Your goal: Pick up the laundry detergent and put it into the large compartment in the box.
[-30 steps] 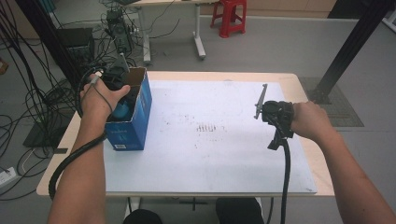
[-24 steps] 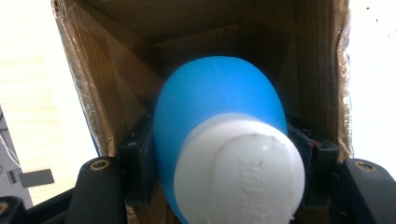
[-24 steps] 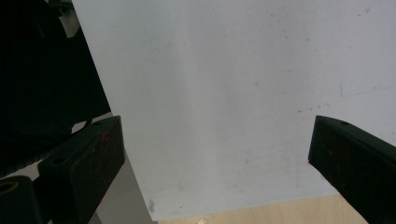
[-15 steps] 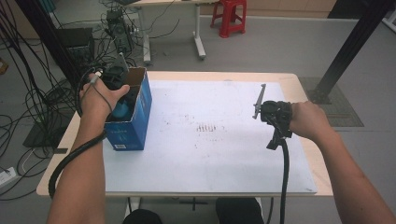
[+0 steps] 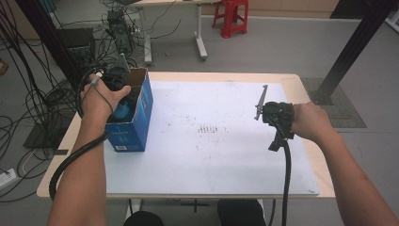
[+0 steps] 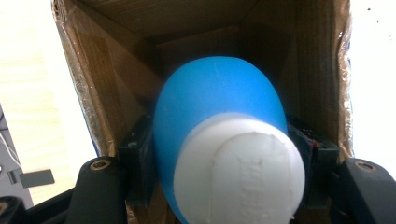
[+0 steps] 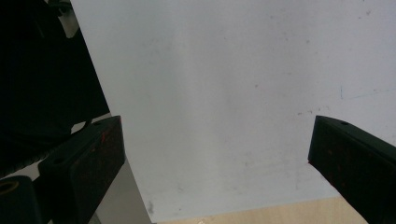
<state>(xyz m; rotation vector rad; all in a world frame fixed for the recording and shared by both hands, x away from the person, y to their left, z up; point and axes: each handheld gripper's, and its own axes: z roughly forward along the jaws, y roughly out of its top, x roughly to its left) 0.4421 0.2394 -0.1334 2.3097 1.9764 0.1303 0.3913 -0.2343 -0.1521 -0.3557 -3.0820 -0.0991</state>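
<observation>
An open blue cardboard box (image 5: 136,122) stands at the table's left edge. My left gripper (image 5: 115,77) reaches down into it. In the left gripper view, my left gripper (image 6: 224,154) is shut on a blue rounded bottle (image 6: 219,93) with a white cap (image 6: 238,172), between the box's brown inner walls (image 6: 116,70). The bottle's blue body (image 5: 123,111) also shows inside the box from above. My right gripper (image 5: 277,115) hovers at the right side of the white mat (image 5: 211,160). Its jaws stand wide apart with nothing between them, so my right gripper (image 7: 217,135) is open.
The white mat covers most of the wooden table (image 5: 310,89). Cables (image 5: 28,122) lie on the floor at the left. A red stool (image 5: 230,16) and another table's legs (image 5: 200,33) stand behind. A black post (image 5: 353,47) rises at the back right.
</observation>
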